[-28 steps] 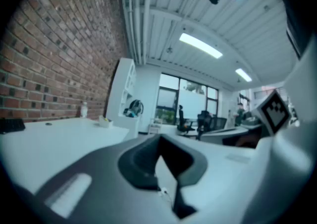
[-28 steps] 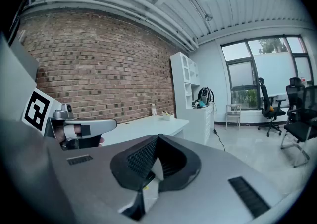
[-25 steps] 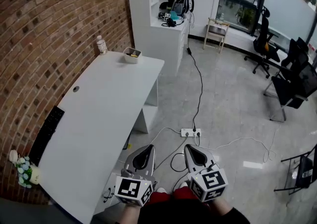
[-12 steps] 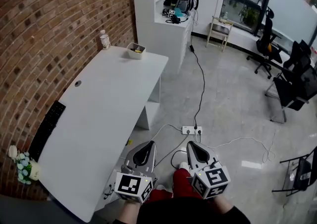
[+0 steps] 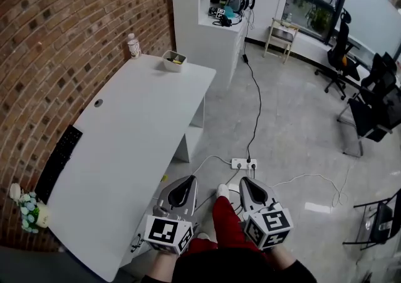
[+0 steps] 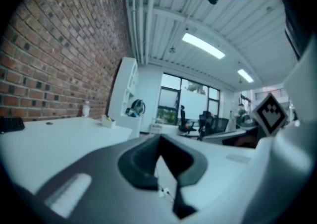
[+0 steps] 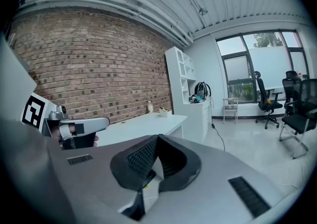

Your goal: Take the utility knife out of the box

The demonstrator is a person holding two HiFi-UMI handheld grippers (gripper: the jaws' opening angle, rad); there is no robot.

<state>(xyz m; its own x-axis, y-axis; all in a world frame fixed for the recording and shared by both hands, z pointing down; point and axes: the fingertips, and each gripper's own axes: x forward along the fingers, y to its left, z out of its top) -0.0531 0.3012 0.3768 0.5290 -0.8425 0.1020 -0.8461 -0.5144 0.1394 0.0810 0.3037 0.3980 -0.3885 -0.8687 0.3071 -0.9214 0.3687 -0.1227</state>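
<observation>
A small white box [image 5: 173,60] with something yellow inside stands at the far end of the white desk [image 5: 131,144]; no utility knife can be made out at this distance. Both grippers hang low in the head view, off the desk's near right corner and far from the box. My left gripper [image 5: 186,181] is shut and empty, its jaws meeting at the tips [image 6: 159,140]. My right gripper [image 5: 244,183] is also shut with nothing between the jaws [image 7: 158,138]. The box [image 6: 108,121] shows small in the left gripper view and the box [image 7: 164,112] far off in the right gripper view.
A bottle [image 5: 132,45] stands by the brick wall near the box. A black keyboard [image 5: 57,163] and a small flower pot [image 5: 28,210] lie at the desk's near left. A power strip [image 5: 242,164] with cables lies on the floor ahead. A white cabinet [image 5: 207,19] and office chairs [image 5: 369,113] stand beyond.
A leg in red trousers has stepped forward between the grippers. The head view has shifted slightly, so the desk sits a little farther right. Both grippers stay shut and keep their places.
</observation>
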